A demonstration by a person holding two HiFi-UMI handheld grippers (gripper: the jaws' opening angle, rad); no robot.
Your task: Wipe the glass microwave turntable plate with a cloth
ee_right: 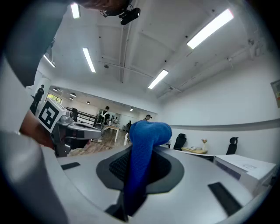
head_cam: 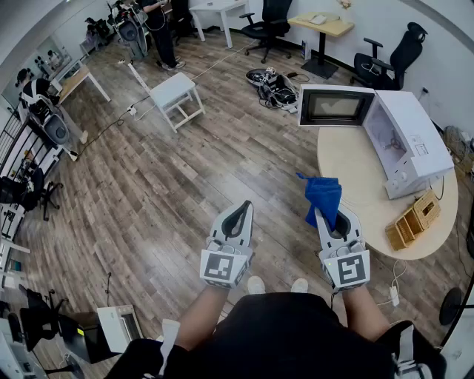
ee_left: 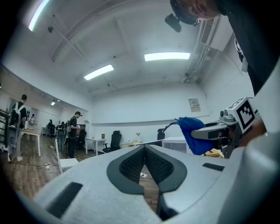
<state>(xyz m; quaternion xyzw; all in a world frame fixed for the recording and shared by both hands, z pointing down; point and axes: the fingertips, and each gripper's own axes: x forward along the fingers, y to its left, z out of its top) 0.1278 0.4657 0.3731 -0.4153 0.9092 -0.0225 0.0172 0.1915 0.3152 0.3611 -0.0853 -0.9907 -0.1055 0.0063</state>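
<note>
Wood-floored office, round worktop (head_cam: 349,169) bearing open microwave (head_cam: 412,139), right gripper (head_cam: 332,213) fingers clamped on blue cloth (head_cam: 324,194), left gripper (head_cam: 244,208) fingers together.

A wood-plank floor (head_cam: 163,185), white walls (ee_left: 144,113), black office chairs (head_cam: 270,22) by desks (head_cam: 322,24), strip lights (ee_left: 167,56) on a white ceiling (ee_left: 131,35).

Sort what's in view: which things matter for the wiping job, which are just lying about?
For the job: blue cloth in the right gripper; open microwave; left gripper, shut and empty.
Lying about: wooden box, white stool, floor cables, office chairs.
</note>
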